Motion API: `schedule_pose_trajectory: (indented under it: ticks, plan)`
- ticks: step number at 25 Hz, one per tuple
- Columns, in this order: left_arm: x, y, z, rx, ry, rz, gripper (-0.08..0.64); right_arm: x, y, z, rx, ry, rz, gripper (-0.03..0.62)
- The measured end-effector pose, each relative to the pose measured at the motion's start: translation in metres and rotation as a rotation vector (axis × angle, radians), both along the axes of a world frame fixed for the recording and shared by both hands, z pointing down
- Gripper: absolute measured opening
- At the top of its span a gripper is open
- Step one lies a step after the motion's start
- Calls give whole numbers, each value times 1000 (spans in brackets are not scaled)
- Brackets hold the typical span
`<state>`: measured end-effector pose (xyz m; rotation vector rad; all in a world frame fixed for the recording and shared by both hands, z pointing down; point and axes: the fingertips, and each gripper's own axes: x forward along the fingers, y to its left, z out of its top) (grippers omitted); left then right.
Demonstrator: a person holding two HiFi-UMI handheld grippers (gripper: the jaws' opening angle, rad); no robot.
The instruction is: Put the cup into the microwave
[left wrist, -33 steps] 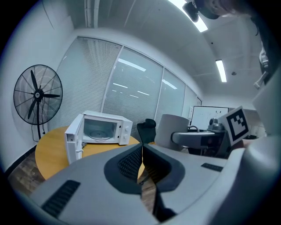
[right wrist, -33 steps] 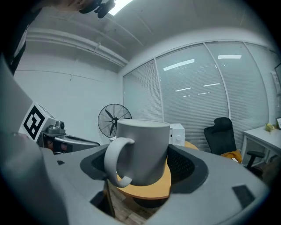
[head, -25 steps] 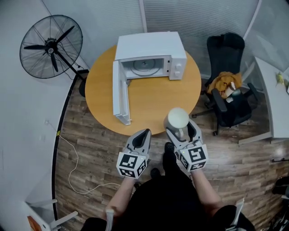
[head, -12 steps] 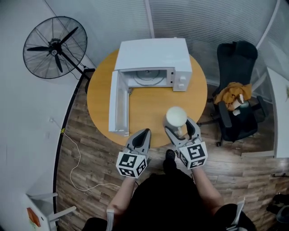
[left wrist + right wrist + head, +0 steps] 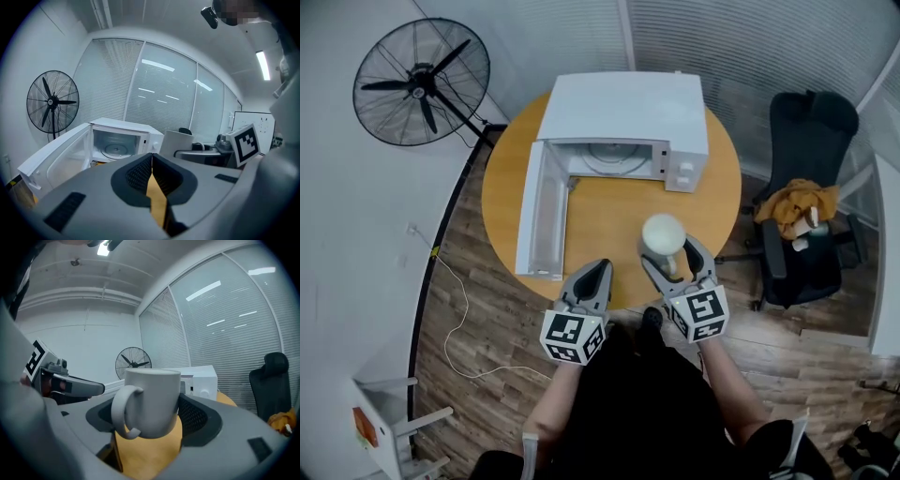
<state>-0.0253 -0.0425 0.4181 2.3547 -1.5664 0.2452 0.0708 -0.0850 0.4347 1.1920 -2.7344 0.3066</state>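
A white cup with its handle toward the left is held upright in my right gripper, jaws shut on its sides, above the near edge of the round table. The white microwave stands at the table's far side, its door swung wide open to the left, the glass turntable showing inside. My left gripper hangs beside the right one, shut with nothing in it.
A black standing fan is at the far left. A black office chair with an orange cloth sits to the right. A white cable lies on the wooden floor.
Both grippers and the cup have come forward over the table's near edge, nearer the microwave. The grip on the cup is unchanged.
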Motion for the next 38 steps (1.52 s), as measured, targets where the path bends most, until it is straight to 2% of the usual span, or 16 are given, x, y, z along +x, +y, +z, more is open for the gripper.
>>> schedule_pose_trajectory:
  ticks: [9, 17, 29, 38]
  plan:
    - [-4, -28, 2, 3, -16, -9, -2, -8, -20, 12, -14, 3, -18, 368]
    - [-15, -66, 7, 3, -5, 12, -2, -29, -50, 23, -15, 40, -5, 368]
    - [-35, -158, 27, 0, 16, 96, -2, -67, -133, 60, -62, 82, 40, 368]
    - [-61, -208, 53, -38, 27, 102, -2, -98, -199, 97, -77, 115, 95, 367]
